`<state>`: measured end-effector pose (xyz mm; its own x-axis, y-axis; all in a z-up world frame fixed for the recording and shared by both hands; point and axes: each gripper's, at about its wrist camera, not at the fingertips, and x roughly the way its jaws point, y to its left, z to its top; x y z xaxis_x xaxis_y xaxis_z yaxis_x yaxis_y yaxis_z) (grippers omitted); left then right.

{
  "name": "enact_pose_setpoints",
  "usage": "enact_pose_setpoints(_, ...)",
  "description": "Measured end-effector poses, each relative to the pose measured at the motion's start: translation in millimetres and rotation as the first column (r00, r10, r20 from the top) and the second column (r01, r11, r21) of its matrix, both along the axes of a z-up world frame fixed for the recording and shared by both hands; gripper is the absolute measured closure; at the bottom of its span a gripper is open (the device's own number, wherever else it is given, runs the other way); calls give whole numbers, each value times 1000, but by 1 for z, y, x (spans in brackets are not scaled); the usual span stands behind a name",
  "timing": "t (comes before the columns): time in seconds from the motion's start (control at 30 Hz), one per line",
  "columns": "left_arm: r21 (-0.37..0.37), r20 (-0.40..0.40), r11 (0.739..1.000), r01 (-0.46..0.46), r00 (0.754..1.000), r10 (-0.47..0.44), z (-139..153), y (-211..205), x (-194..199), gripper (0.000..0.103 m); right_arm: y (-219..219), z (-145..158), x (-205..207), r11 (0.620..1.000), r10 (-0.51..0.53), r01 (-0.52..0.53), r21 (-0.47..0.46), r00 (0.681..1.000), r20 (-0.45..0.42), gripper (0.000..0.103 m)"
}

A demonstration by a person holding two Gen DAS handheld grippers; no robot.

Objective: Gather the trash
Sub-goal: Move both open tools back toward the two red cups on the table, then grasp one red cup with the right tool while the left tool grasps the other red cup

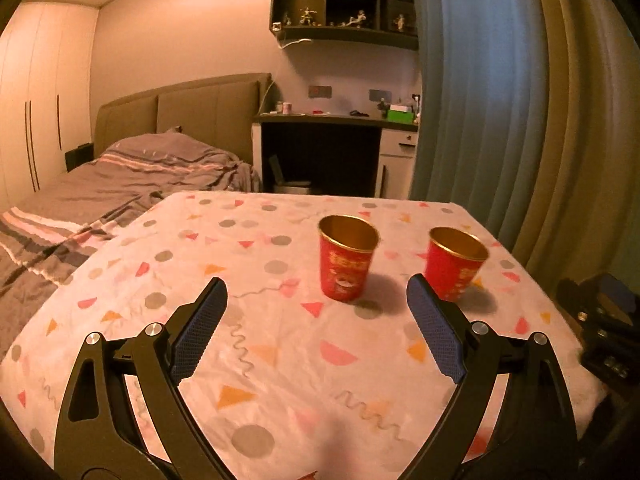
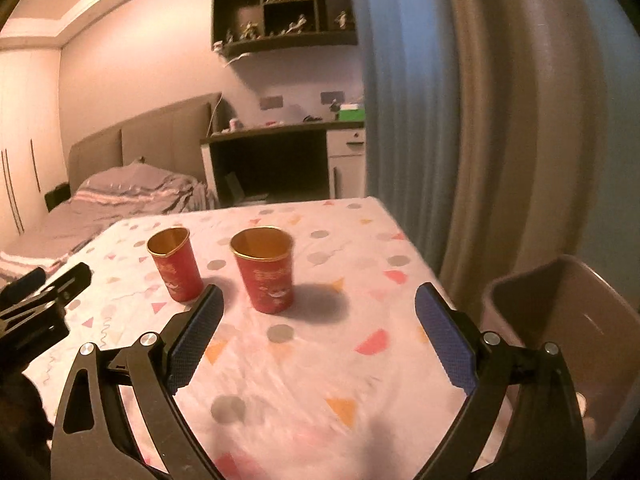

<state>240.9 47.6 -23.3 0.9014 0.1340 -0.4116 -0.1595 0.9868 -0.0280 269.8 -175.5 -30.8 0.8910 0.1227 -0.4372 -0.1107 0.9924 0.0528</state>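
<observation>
The left gripper point(image 1: 317, 294) has its blue-padded fingers point(image 1: 199, 330) spread wide apart and holds nothing, hovering above the near part of the surface point(image 1: 280, 360), which is covered by a pale cloth printed with grey dots and pink and orange triangles. The right gripper point(image 2: 319, 302) likewise has its fingers point(image 2: 446, 340) well apart and empty, over the same cloth. Beyond the fingers stand two upright red paper cups with gold insides, side by side but not touching, near the middle of the surface: the left cup point(image 1: 347, 258) lies ahead of the left gripper between its fingertips, while the right cup point(image 1: 456, 262) sits just behind that gripper's right fingertip. In the right wrist view the right cup point(image 2: 264, 270) stands ahead between the spread fingers and the left cup point(image 2: 175, 264) is just beyond the left fingertip. Off the right edge of the surface, close to the right gripper, a brown plastic bin point(image 2: 560, 320) stands open. Farther back are a bed point(image 1: 120, 176) on the left, a dark desk point(image 1: 336, 120) against the far wall, a wall shelf point(image 1: 344, 0) with figurines, and blue and beige curtains point(image 1: 500, 100) on the right.
</observation>
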Motion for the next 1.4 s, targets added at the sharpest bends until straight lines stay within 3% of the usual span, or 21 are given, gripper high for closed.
enact_pose_setpoints(0.47,-47,-15,998,41,999,-42,-13,19,50,13,52,-35,95,998,27,-33,-47,993,-113,14)
enact_pose_setpoints(0.67,-44,-37,997,60,997,-62,-20,14,70,13,58,-40,114,997,51,-59,-46,986,-159,27)
enact_pose_setpoints(0.73,-41,-40,997,68,997,-69,-22,12,75,13,58,-41,119,997,66,-74,-35,981,-180,35)
enact_pose_setpoints(0.93,-32,-75,996,80,994,-82,-30,2,94,13,55,-41,120,995,83,-92,-43,981,-176,49)
enact_pose_setpoints(1.1,-17,-92,998,67,993,-68,-33,-5,111,13,40,-34,108,996,76,-80,-24,986,-147,50)
enact_pose_setpoints(1.4,-73,-142,997,19,989,-30,-38,-3,141,13,16,-21,88,996,84,-81,33,989,-120,49)
